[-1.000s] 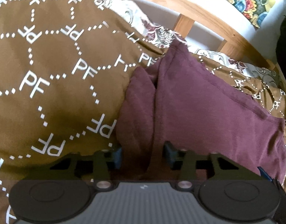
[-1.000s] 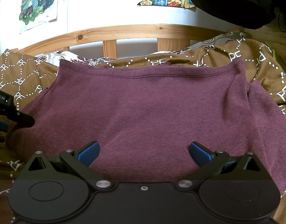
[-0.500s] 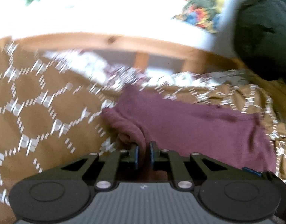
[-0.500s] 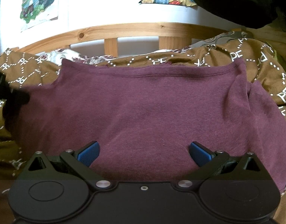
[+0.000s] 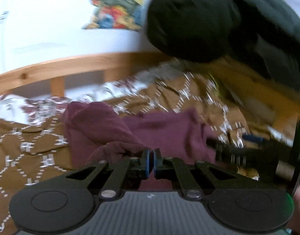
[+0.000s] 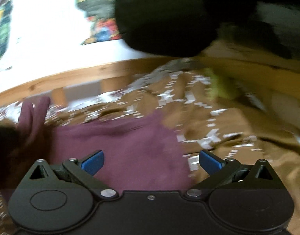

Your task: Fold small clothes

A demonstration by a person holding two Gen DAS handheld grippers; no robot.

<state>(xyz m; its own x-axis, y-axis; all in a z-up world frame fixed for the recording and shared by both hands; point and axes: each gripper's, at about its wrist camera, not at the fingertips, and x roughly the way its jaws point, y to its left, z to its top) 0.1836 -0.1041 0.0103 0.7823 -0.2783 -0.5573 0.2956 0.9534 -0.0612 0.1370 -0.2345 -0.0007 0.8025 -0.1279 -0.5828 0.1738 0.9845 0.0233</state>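
A small maroon garment [image 5: 165, 133] lies on a brown blanket with a white pattern [image 5: 28, 148]. My left gripper [image 5: 151, 162] is shut, its blue pads pinching a raised fold of the garment's left edge, and the cloth drapes away from the jaws. In the right wrist view the garment [image 6: 126, 148] lies under my right gripper [image 6: 152, 161], which is open above the cloth's right edge with nothing between its fingers. The lifted fold [image 6: 32, 113] stands up at the left of that view. Both views are blurred by motion.
A wooden bed rail [image 5: 71, 66] runs behind the blanket, with a floral sheet [image 5: 32, 105] below it. A large black cloth [image 5: 208, 23] hangs at the upper right. Posters [image 6: 103, 23] hang on the white wall.
My left gripper closed on the garment's left edge, lifted it and swung right. My right gripper stayed open, rose and shifted toward the garment's right edge.
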